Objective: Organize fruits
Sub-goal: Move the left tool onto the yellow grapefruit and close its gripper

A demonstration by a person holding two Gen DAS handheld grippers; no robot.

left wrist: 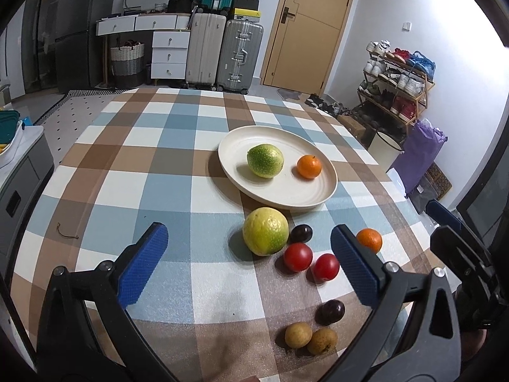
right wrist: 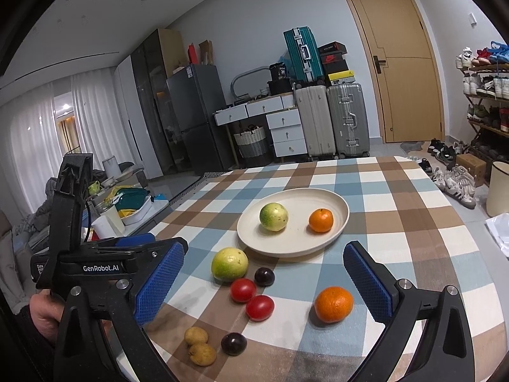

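Observation:
A cream plate point(left wrist: 286, 192) point(right wrist: 318, 248) holds a green fruit point(left wrist: 265, 160) and a small orange point(left wrist: 309, 166). In front of it on the checked cloth lie a yellow-green fruit point(left wrist: 265, 230), two tomatoes point(left wrist: 297, 256), two dark plums point(left wrist: 301, 233), another orange point(right wrist: 334, 304) and two brown longans point(right wrist: 196, 335). My left gripper point(left wrist: 249, 237) hovers open and holds nothing, with the yellow-green fruit just ahead between its fingertips. My right gripper point(right wrist: 264, 254) is open too and frames the loose fruit, the orange near its right finger.
The checked table point(left wrist: 159, 165) ends close to the right of the loose orange. A bit of brown string point(left wrist: 67, 232) lies at the left. A hand point(right wrist: 44, 315) holds the left gripper. Suitcases, drawers, a door and a shoe rack stand behind.

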